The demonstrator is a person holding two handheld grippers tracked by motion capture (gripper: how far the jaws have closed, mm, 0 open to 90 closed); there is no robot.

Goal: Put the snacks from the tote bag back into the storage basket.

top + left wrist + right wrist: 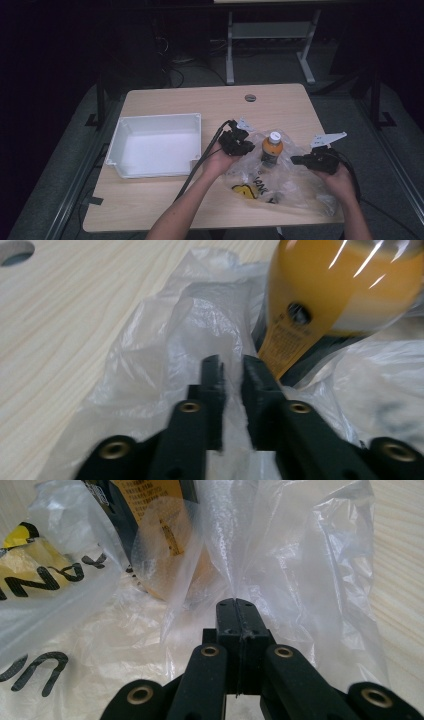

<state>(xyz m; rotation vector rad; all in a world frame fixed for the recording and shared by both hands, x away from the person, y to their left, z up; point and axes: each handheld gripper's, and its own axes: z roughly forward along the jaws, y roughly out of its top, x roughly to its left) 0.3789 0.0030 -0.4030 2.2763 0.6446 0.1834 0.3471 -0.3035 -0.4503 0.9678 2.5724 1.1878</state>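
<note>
An orange drink bottle with a white cap stands upright inside a clear plastic bag on the wooden table. My left gripper is just left of the bottle. In the left gripper view its jaws stand a narrow gap apart around a fold of the bag, with the bottle close ahead to the right. My right gripper is on the bottle's right side. In the right gripper view it is shut on the bag's film, and the bottle shows through the plastic.
A white rectangular tray sits on the left part of the table, beside my left forearm. A round cable hole lies near the far edge. Black and yellow print marks the bag's near side. Table legs and cables stand beyond.
</note>
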